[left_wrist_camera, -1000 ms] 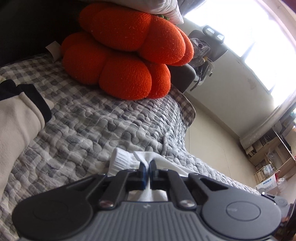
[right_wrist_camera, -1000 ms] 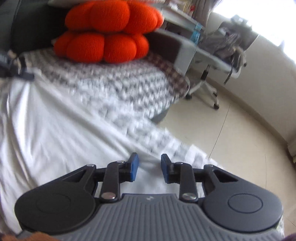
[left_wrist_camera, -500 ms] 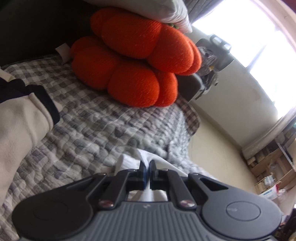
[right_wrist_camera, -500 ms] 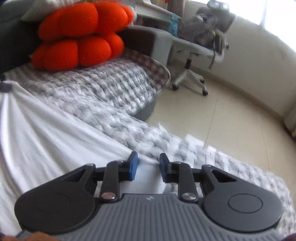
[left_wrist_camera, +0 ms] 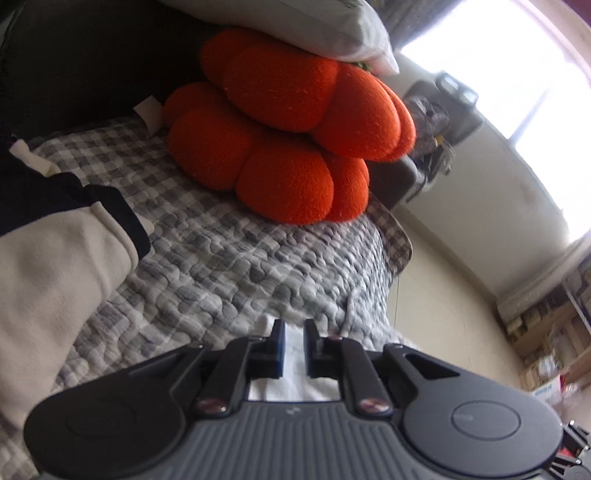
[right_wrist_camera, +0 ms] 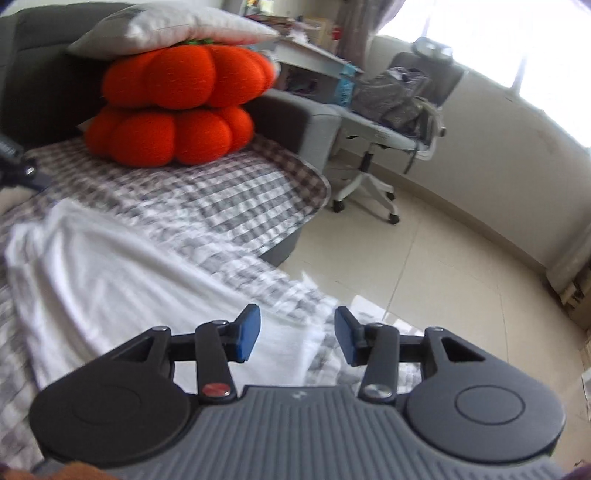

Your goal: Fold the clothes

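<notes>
A white garment (right_wrist_camera: 110, 266) lies spread over the grey checked quilt (right_wrist_camera: 221, 192) on the sofa, its near edge under my right gripper (right_wrist_camera: 297, 332). That gripper is open wide with nothing between its blue pads. In the left wrist view my left gripper (left_wrist_camera: 294, 347) stands slightly open just above a bunched bit of the white garment (left_wrist_camera: 291, 387), which shows in the narrow gap between the fingers. A cream garment with black trim (left_wrist_camera: 48, 266) lies to the left on the quilt (left_wrist_camera: 221, 266).
Two stacked orange pumpkin cushions (right_wrist_camera: 177, 107) with a white pillow (right_wrist_camera: 170, 26) on top sit at the sofa's far end. An office chair (right_wrist_camera: 399, 122) loaded with a bag stands beyond the sofa arm. Bare tiled floor (right_wrist_camera: 443, 266) lies to the right.
My left gripper was shut on the white cloth and has opened a little, letting it go. The right gripper's fingers have spread much wider and it has lifted back from the garment.
</notes>
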Motion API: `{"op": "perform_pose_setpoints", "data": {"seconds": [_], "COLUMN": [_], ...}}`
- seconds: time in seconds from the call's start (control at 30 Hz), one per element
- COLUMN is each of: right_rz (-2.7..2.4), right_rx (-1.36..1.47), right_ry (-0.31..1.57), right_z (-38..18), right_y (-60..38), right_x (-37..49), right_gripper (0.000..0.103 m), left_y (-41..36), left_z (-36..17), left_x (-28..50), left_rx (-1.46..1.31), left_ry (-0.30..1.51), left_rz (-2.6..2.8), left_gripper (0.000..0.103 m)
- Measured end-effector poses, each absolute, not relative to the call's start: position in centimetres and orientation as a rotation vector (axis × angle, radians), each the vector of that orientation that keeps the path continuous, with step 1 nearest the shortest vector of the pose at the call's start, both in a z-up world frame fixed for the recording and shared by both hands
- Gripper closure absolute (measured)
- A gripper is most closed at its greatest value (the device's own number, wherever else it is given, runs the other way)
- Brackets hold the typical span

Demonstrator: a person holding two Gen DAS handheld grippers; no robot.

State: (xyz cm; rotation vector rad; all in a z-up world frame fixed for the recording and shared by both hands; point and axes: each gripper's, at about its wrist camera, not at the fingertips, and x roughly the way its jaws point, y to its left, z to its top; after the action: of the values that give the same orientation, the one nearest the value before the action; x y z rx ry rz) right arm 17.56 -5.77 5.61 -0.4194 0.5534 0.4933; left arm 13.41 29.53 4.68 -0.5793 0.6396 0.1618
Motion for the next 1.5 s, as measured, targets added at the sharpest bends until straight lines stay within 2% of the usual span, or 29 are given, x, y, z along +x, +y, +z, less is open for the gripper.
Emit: {"op": "perform_pose_setpoints", "data": {"seconds": [0.1, 0.13, 0.17, 0.37, 0.5, 0.6, 0.67, 0.7, 0.77, 0.8, 0.9, 0.97, 1.03, 1.5], "right_rz": [0.554, 0.565, 0.569, 0.615, 0.679, 0.698, 0.684, 0.677, 0.665, 0.659, 0.64, 0.634, 0.628, 0.627], "right_rx": [-0.471, -0.494, -0.516, -0.594, -0.678, -0.749, -0.805, -0.812, -0.809, -0.807, -0.802, -0.812, -0.831, -0.935], "right_ry": [0.555, 0.549, 0.541, 0.51, 0.461, 0.476, 0.473, 0.474, 0.48, 0.483, 0.491, 0.491, 0.48, 0.436], "right_z": [5.3, 5.0, 4.7, 2.8, 1.9, 0.6, -0.2, -0.3, -0.4, -0.4, -0.4, -0.7, -0.8, -1.6], "right_y": [-6.3, -6.5, -6.8, -7.7, -7.0, -6.3, -6.0, -6.0, -6.1, -6.1, -6.1, -6.0, -5.9, -5.7], "right_x": [14.9, 14.1, 13.5, 11.9, 10.9, 10.5, 10.3, 10.3, 10.4, 10.5, 10.6, 10.5, 10.1, 9.0], "right_gripper": [0.055, 0.055, 0.055, 0.055, 0.055, 0.06, 0.073, 0.075, 0.09, 0.092, 0.093, 0.094, 0.095, 0.095], "left_y": [28.6, 28.3, 28.0, 26.1, 25.3, 24.8, 24.7, 24.6, 24.6, 24.6, 24.8, 25.1, 25.4, 25.5], "left_z": [4.2, 4.0, 3.9, 2.8, 1.8, 1.2, 1.0, 0.9, 0.8, 0.7, 0.4, 0.5, 0.7, 1.0], "left_x": [12.8, 12.7, 12.5, 11.4, 11.0, 11.5, 12.0, 12.1, 12.4, 12.6, 12.8, 12.6, 12.4, 11.9], "left_rx": [-0.632, -0.651, -0.67, -0.784, -0.846, -0.794, -0.781, -0.781, -0.772, -0.768, -0.758, -0.756, -0.767, -0.725], "left_ry": [0.688, 0.704, 0.72, 0.817, 0.846, 0.85, 0.842, 0.836, 0.823, 0.825, 0.834, 0.828, 0.819, 0.803], "left_rz": [0.184, 0.192, 0.2, 0.249, 0.271, 0.308, 0.322, 0.32, 0.315, 0.317, 0.317, 0.314, 0.312, 0.326], "left_gripper": [0.087, 0.084, 0.075, 0.056, 0.056, 0.056, 0.058, 0.058, 0.061, 0.063, 0.074, 0.09, 0.095, 0.098]}}
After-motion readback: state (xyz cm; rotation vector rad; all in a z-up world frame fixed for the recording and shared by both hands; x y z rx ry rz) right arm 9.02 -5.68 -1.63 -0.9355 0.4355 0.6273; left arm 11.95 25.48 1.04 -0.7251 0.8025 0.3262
